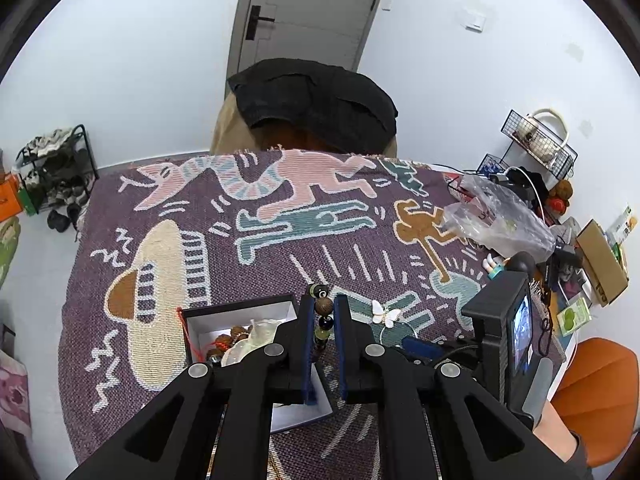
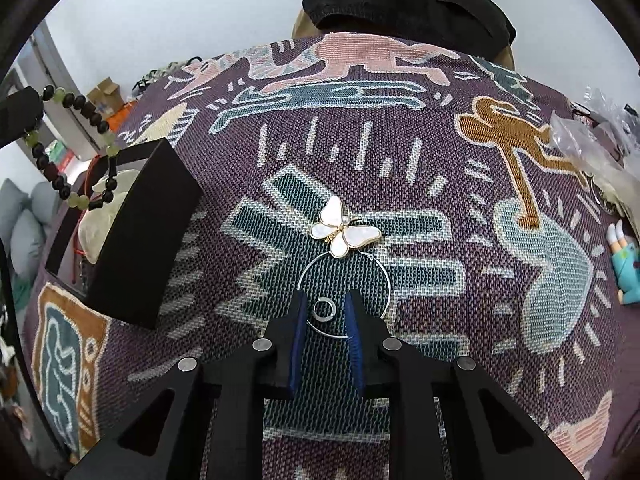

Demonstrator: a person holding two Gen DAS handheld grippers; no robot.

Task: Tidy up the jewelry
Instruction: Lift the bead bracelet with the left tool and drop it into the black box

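Observation:
My left gripper (image 1: 323, 309) is shut on a beaded bracelet (image 1: 323, 307) of brown, dark and pale green beads, held above the open jewelry box (image 1: 240, 314). The bracelet also hangs at the left of the right wrist view (image 2: 76, 128). The box (image 2: 144, 236) holds pale and brown jewelry pieces. My right gripper (image 2: 326, 310) is open, its fingers on either side of a small silver ring (image 2: 324, 310) lying inside a thin wire hoop (image 2: 344, 292). A white butterfly brooch (image 2: 344, 232) lies just beyond the hoop on the cloth; it also shows in the left wrist view (image 1: 385, 314).
A patterned purple woven cloth (image 1: 280, 240) covers the table. A clear plastic bag (image 1: 496, 216), wire baskets (image 1: 536, 140), a cardboard box (image 1: 600, 264) and clutter fill the right side. A chair draped with black cloth (image 1: 316, 104) stands behind. A small doll (image 2: 624, 264) lies at the right.

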